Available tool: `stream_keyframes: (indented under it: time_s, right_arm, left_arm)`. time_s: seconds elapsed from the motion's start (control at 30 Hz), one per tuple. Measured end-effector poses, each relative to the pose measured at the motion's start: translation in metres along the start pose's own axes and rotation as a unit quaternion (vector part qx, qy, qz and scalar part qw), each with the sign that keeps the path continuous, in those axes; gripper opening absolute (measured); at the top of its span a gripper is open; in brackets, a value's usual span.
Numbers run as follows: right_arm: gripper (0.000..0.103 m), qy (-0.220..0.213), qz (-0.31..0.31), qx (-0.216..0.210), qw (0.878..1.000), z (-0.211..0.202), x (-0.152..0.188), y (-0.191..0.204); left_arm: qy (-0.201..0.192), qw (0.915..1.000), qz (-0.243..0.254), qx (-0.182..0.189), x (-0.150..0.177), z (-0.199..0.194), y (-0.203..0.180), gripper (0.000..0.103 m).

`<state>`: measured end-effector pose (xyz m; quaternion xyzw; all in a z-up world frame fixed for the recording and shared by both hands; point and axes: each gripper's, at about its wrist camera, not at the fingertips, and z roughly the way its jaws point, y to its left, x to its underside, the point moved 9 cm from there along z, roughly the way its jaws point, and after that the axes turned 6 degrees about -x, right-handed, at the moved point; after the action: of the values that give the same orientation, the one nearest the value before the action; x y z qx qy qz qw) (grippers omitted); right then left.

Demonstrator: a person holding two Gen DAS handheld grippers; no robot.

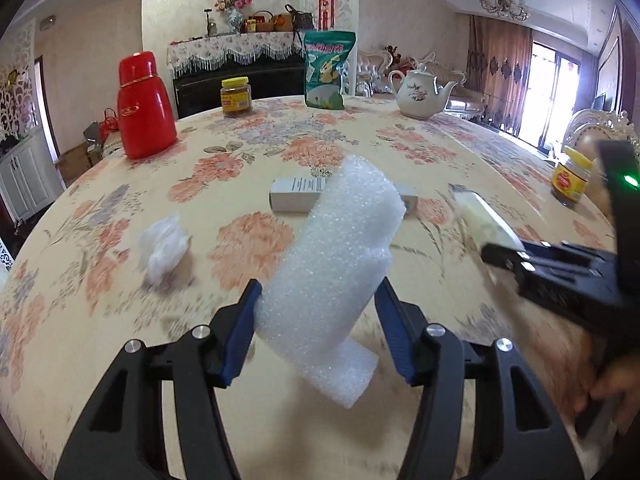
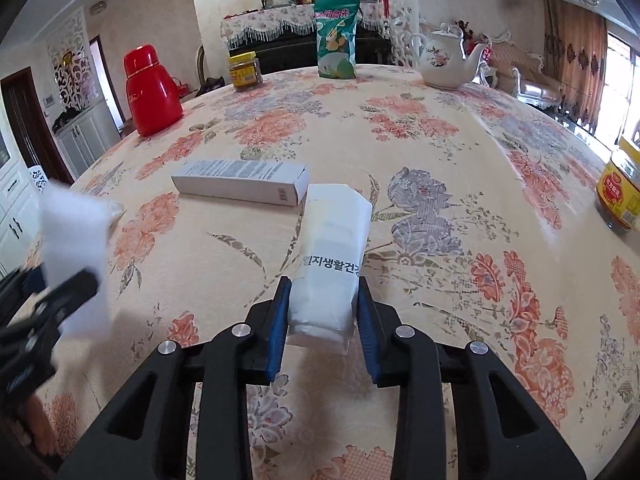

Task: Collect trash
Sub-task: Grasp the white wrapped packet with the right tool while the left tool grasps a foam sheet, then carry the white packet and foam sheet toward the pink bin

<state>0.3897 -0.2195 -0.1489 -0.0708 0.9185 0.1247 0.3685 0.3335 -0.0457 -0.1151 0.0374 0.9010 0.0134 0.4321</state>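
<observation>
In the left wrist view my left gripper is shut on a folded white foam sheet, held above the flowered tablecloth. My right gripper is shut on a white plastic packet with black printed letters, its far end over the cloth. In the left wrist view the right gripper shows at the right edge with the packet in it. A grey-white carton lies flat beyond the packet. A crumpled white tissue lies on the cloth to the left.
Along the table's far side stand a red thermos, a yellow-lidded jar, a green snack bag and a white teapot. Another yellow-lidded jar stands at the right edge. A person's hand shows at lower right.
</observation>
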Motion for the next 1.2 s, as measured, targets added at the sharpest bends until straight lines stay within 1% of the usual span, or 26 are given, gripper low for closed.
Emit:
stream_keyframes:
  time_s: [0.1, 0.17, 0.23, 0.43, 0.57, 0.67, 0.87, 1.0, 1.1, 1.2]
  right_arm:
    - [0.032, 0.001, -0.001, -0.004, 1.0, 0.001, 0.0, 0.001]
    - [0.032, 0.008, 0.001, -0.018, 1.0, 0.0, 0.005, 0.006]
    - [0.032, 0.009, -0.013, -0.014, 1.0, -0.006, 0.011, 0.014]
    - [0.032, -0.014, -0.038, -0.046, 0.998, -0.049, 0.031, 0.053]
    - [0.032, -0.03, -0.075, -0.058, 0.995, -0.079, 0.044, 0.083]
    - [0.032, -0.042, -0.085, -0.067, 0.993, -0.096, 0.054, 0.1]
    - [0.032, -0.062, -0.105, -0.084, 0.989, -0.12, 0.072, 0.129]
    - [0.032, -0.071, -0.101, -0.102, 0.987, -0.132, 0.079, 0.143]
    - [0.032, -0.078, -0.114, -0.109, 0.984, -0.141, 0.084, 0.158]
    - [0.032, -0.081, -0.121, -0.126, 0.981, -0.147, 0.088, 0.173]
  left_arm:
    - [-0.003, 1.0, 0.003, -0.008, 0.01, -0.017, 0.004, 0.056]
    - [-0.001, 0.9999, 0.004, -0.012, 0.016, -0.024, 0.007, 0.056]
    - [0.002, 0.9999, -0.002, -0.015, 0.023, -0.033, 0.014, 0.056]
    - [-0.003, 0.9995, -0.016, -0.028, 0.043, -0.056, 0.034, 0.056]
    - [-0.017, 0.9988, -0.032, -0.031, 0.052, -0.078, 0.046, 0.057]
    - [-0.033, 0.9978, -0.048, -0.03, 0.059, -0.098, 0.053, 0.057]
    - [-0.062, 0.9954, -0.064, -0.035, 0.076, -0.134, 0.067, 0.057]
    - [-0.072, 0.9933, -0.079, -0.043, 0.09, -0.154, 0.081, 0.057]
    - [-0.082, 0.9916, -0.086, -0.053, 0.095, -0.166, 0.091, 0.057]
    - [-0.088, 0.99, -0.094, -0.057, 0.102, -0.178, 0.101, 0.057]
